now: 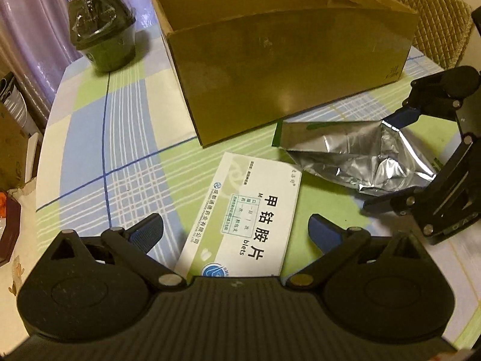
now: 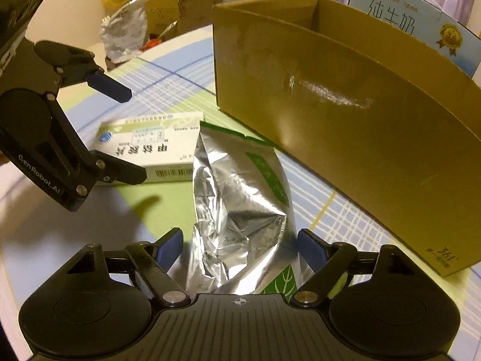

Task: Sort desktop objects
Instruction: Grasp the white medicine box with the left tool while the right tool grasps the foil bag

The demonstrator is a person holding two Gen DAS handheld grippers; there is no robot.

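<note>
We see a table (image 1: 126, 138) under a checked cloth in blue, green and white. On it stands a large open cardboard box (image 1: 288, 69), its long side facing us. In front of that box lies a crumpled silver foil bag (image 2: 237, 210) with green print, and just beside it a flat white medicine box (image 1: 243, 219). Our left gripper (image 1: 236, 231) has its blue-tipped tongs wide apart, one on either side of the medicine box, gripping nothing. Our right gripper (image 2: 239, 246) is likewise spread, its tongs flanking the near end of the foil bag. A dark lidded cup (image 1: 102, 39) stands at the far left of the table.
</note>
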